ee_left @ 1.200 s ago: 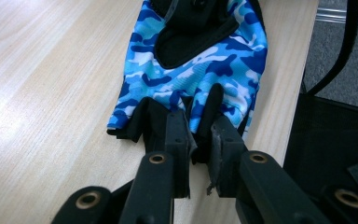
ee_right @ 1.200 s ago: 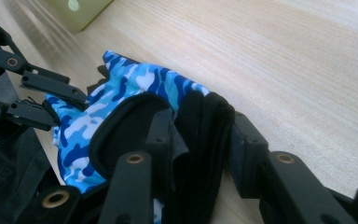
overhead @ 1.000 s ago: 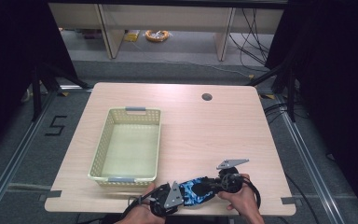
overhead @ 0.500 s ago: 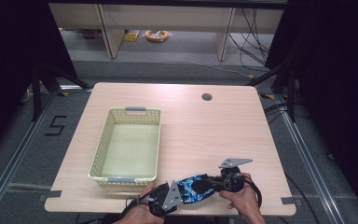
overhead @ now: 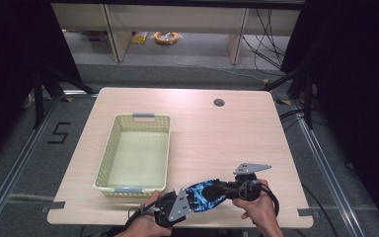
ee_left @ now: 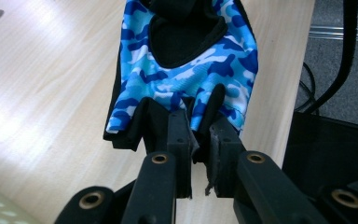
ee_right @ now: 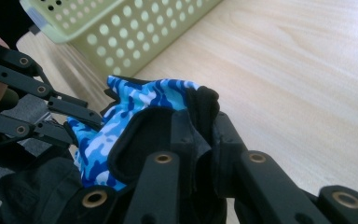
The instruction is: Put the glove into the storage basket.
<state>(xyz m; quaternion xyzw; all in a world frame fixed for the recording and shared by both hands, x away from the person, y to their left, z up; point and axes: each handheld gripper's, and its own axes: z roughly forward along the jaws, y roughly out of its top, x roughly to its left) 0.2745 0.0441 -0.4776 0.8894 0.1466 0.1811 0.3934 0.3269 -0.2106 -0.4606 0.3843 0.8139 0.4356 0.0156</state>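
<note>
1. Table (overhead: 237, 133): pale wood. I see my working area at its near edge, between my two hands.
2. Basket (overhead: 134, 186): pale yellow-green perforated plastic, on the table's left half. I see nothing inside it; its near rim lies just beside the left gripper.
3. Glove (overhead: 205, 193): blue camouflage fabric with black trim, stretched between both grippers at the near edge, beside the basket's near right corner. I judge it light, soft and limp; it will sag and fold wherever unsupported, and it is not fragile. The hemmed black edges look like the surest holds.
4. Left gripper (ee_left: 198, 140): jaws pinched together on the glove's finger end.
5. Right gripper (ee_right: 200, 135): jaws clamped on the black cuff edge.
</note>
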